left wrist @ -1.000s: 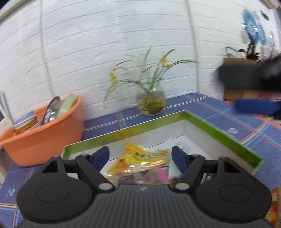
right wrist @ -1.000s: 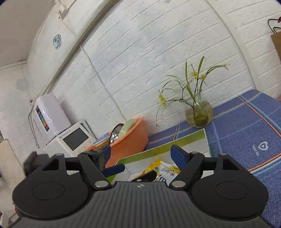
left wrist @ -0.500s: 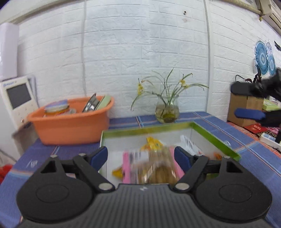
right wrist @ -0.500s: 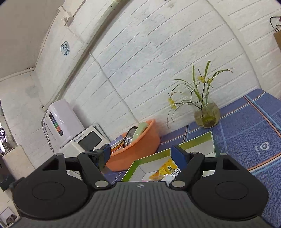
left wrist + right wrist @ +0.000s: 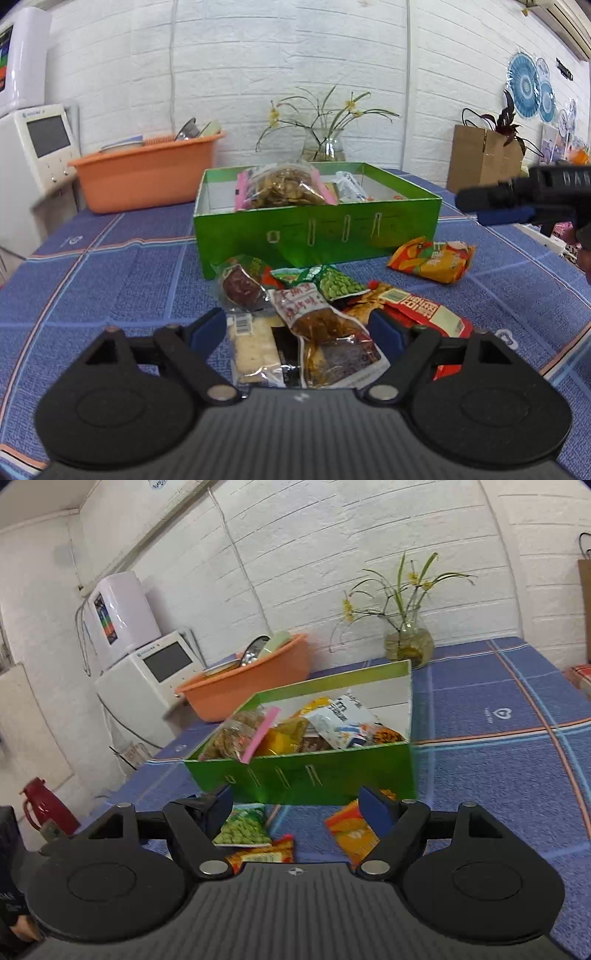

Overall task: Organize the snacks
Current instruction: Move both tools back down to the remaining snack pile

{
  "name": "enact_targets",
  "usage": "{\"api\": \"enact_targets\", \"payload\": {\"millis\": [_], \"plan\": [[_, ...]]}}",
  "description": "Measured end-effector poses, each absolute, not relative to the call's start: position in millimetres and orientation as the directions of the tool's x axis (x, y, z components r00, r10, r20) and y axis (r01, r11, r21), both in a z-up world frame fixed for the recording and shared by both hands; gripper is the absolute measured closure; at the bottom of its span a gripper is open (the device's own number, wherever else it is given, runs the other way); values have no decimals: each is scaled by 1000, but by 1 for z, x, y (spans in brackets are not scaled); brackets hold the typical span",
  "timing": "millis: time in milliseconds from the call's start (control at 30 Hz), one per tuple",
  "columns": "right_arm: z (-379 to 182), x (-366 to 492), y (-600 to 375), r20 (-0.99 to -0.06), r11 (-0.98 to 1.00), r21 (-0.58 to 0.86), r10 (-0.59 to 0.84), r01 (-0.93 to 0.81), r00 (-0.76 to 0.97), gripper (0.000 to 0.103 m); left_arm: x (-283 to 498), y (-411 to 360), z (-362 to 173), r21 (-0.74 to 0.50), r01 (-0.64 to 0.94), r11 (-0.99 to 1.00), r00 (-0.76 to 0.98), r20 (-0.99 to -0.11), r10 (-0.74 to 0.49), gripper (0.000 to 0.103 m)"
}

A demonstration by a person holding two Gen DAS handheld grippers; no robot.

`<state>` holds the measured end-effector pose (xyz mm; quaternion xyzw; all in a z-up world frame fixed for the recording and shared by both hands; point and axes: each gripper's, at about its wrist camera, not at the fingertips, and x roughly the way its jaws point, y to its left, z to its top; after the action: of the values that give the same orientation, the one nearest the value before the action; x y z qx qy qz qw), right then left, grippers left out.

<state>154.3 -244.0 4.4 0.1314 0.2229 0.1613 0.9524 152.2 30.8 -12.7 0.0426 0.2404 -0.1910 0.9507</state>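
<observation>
A green box (image 5: 321, 229) stands on the blue tablecloth and holds several snack bags, with a clear bag of chips (image 5: 284, 184) on top. It also shows in the right wrist view (image 5: 317, 771). Loose packets lie in front of it: a brown meat packet (image 5: 328, 332), a green pea bag (image 5: 332, 282), a cracker pack (image 5: 255, 347), a red packet (image 5: 424, 310) and an orange bag (image 5: 432, 258). My left gripper (image 5: 297, 330) is open and empty just above the pile. My right gripper (image 5: 295, 810) is open and empty, near the pea bag (image 5: 245, 827) and orange bag (image 5: 351, 834).
An orange basin (image 5: 147, 177) with dishes stands at the back left beside a white appliance (image 5: 37, 155). A glass vase with flowers (image 5: 325, 147) is behind the box. A cardboard box (image 5: 480, 158) is at the right. A red flask (image 5: 44, 805) stands beyond the table's left edge.
Both grippers have pulled back from over the box and dropped lower. The left one now faces the loose packets in front of the box. The chip bag now lies in the box.
</observation>
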Motion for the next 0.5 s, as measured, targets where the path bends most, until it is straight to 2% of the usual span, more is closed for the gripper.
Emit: {"api": "enact_targets", "payload": {"millis": [133, 333, 500], "plan": [[-7, 150, -249, -411, 933, 292, 321, -210, 854, 0, 163, 26, -16, -59, 405, 912, 782, -495, -379, 21], [4, 163, -218, -384, 907, 273, 408, -320, 828, 0, 183, 19, -22, -135, 403, 905, 743, -530, -410, 21], [5, 212, -176, -462, 861, 347, 502, -372, 731, 0, 193, 26, -23, -204, 407, 890, 732, -510, -452, 37]]}}
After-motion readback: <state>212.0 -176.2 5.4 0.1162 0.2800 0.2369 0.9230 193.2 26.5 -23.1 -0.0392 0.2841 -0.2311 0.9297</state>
